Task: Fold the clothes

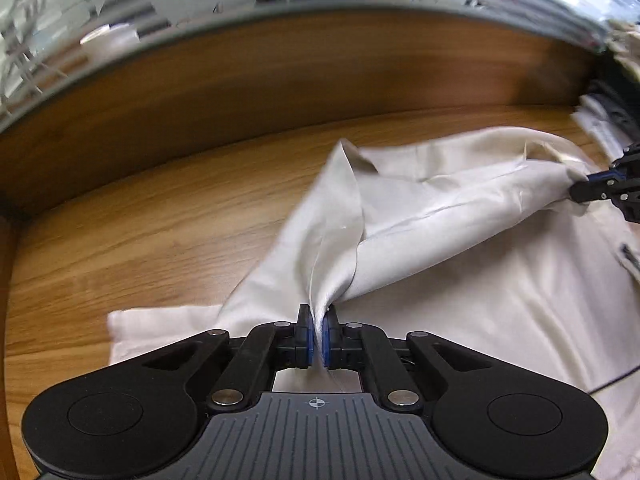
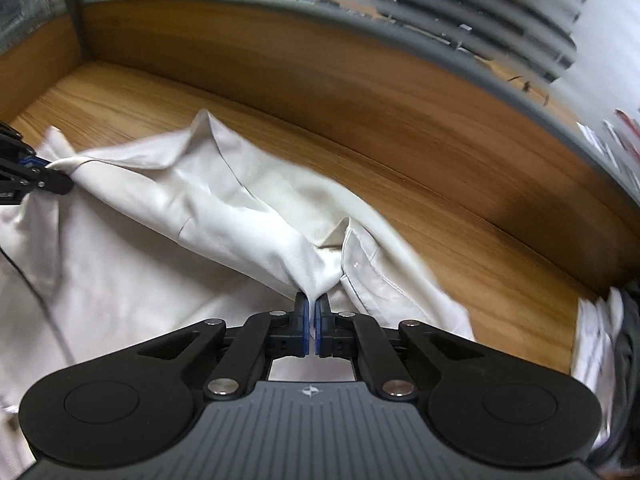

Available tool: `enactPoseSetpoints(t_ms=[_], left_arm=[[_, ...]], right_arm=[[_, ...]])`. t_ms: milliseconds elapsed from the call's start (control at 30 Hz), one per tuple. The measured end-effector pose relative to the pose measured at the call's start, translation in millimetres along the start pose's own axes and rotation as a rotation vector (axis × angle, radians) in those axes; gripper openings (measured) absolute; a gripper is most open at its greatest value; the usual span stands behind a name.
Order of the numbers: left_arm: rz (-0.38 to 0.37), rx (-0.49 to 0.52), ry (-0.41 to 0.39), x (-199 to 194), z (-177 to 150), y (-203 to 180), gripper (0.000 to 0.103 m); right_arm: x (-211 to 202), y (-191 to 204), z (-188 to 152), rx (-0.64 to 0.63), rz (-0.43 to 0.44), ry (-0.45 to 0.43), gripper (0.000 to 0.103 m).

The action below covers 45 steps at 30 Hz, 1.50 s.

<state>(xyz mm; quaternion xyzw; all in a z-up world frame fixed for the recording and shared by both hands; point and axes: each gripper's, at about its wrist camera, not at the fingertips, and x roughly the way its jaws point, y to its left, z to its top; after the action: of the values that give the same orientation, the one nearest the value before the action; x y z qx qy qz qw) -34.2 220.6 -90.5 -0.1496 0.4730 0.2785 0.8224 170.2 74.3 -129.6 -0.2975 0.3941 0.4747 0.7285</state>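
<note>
Pinching a bunched fold of the cream shirt [image 1: 420, 240] low in the middle of the left wrist view: left gripper [image 1: 319, 320], blue pads pressed together on the cloth. Spread across the wooden table [image 1: 140, 220], mostly to the right; right gripper [image 1: 586, 192] at the right edge, clamping another fold.

Right wrist view: right gripper [image 2: 312, 312] closed on fabric beside the collar [image 2: 360, 256], bottom centre. Left gripper [image 2: 48, 178] at the left edge, gripping the shirt [image 2: 140, 272]. Stack of clothes [image 2: 600, 340] lower right.

wooden desk [image 1: 140, 220], wooden back panel [image 2: 320, 64], blinds [image 2: 480, 8]
</note>
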Motion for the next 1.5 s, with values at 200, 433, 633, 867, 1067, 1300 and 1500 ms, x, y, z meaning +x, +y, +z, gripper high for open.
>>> enactPoseSetpoints(t_ms=[200, 433, 633, 867, 1067, 1300, 1500], left_arm=[[-0.082, 0.028, -0.014, -72.1, -41.3, -15.7, 0.007], [-0.197, 0.045, 0.053, -133.8, -84.5, -28.6, 0.007], [-0.215, 0.009, -0.001, -170.9, -79.8, -17.0, 0.006], [-0.117, -0.093, -0.045, -142.2, -43.0, 20.6, 0.005], [-0.011, -0.184, -0.002, -92.3, -19.4, 51.0, 0.005], [0.074, -0.250, 0.060, -45.2, -6.9, 73.6, 0.006], [0.074, -0.228, 0.092, -23.8, 1.7, 63.9, 0.016]], right_arm=[[-73.2, 21.1, -47.3, 0.061, 0.036, 0.007, 0.002], [-149.4, 41.9, -113.3, 0.142, 0.103, 0.072, 0.002], [-206.5, 38.0, -121.8, 0.206, 0.112, 0.009, 0.001], [-188.1, 10.3, -62.1, 0.173, 0.115, -0.095, 0.001], [-104.4, -3.1, -6.9, 0.103, 0.107, -0.059, 0.002], [-20.8, -17.5, 34.9, 0.069, 0.083, -0.008, 0.005], [5.0, -32.8, 52.3, 0.069, 0.063, 0.017, 0.020]])
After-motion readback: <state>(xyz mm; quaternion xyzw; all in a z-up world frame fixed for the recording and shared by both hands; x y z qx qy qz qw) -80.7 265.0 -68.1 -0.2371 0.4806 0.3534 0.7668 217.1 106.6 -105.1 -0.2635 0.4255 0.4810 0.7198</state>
